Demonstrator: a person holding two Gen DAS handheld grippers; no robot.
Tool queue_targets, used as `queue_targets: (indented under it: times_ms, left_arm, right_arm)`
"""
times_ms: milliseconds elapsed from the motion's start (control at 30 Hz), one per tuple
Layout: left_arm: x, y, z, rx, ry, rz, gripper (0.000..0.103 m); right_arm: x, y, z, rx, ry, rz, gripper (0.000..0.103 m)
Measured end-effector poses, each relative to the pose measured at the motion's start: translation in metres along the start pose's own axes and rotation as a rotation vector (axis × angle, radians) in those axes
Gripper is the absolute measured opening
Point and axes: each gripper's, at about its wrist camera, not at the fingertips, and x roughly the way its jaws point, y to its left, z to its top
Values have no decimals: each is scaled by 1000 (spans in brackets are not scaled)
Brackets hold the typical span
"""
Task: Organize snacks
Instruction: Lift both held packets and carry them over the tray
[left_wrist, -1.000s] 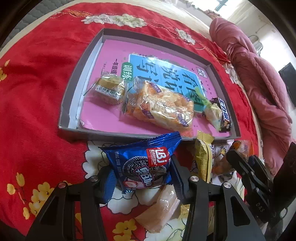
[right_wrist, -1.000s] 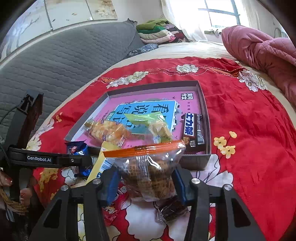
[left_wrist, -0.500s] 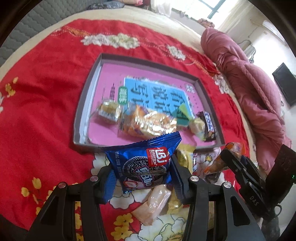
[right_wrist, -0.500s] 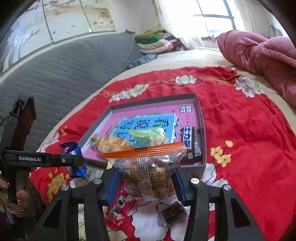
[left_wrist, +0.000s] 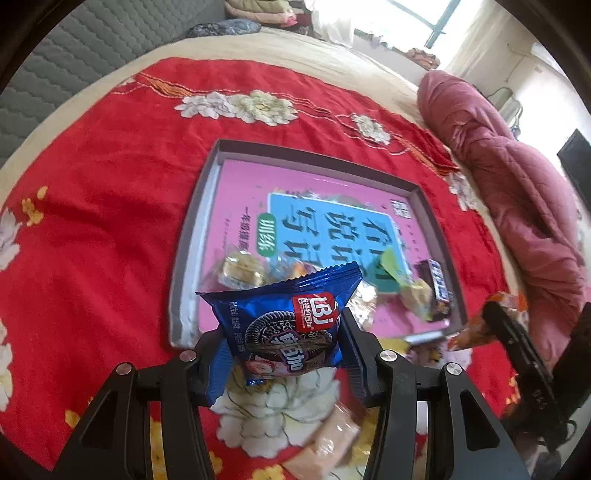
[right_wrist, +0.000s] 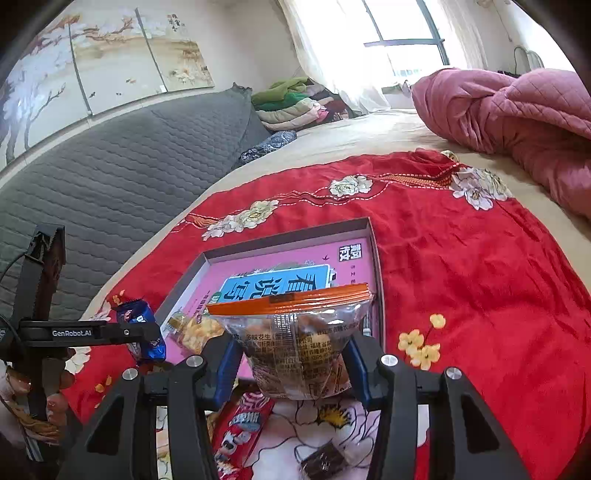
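Note:
My left gripper (left_wrist: 282, 349) is shut on a blue cookie packet (left_wrist: 284, 325), held above the red cloth just before the near wall of the grey tray (left_wrist: 192, 229). Inside the tray, on its pink printed base, lie a small cake (left_wrist: 238, 271), a green-topped sweet (left_wrist: 417, 295) and a dark chocolate bar (left_wrist: 439, 288). My right gripper (right_wrist: 291, 363) is shut on a clear bag of peanuts with an orange seal (right_wrist: 295, 339), lifted near the tray's front corner (right_wrist: 375, 266). The left gripper with its blue packet (right_wrist: 140, 332) shows at the left of the right wrist view.
Loose snacks lie on the red floral cloth (left_wrist: 92, 240) below the grippers: a peach wrapper (left_wrist: 328, 439), a red packet (right_wrist: 240, 428) and a small dark sweet (right_wrist: 323, 461). A pink quilt (right_wrist: 517, 118) is heaped at the right, a grey padded headboard (right_wrist: 129, 155) behind.
Both grippers have risen with their packets still held. The tray and cloth look smaller and lower in both views, and more of the room shows above.

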Motion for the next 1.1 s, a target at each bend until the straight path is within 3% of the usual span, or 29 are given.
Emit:
queue_targets:
  times_ms: [400, 1100]
  left_arm:
    - [16, 1, 4, 14, 19, 39, 54]
    - [30, 7, 5, -6, 48, 42, 54]
  right_arm:
    - [26, -4, 7, 23, 7, -19, 50]
    - [58, -3, -7, -9, 90, -60, 51]
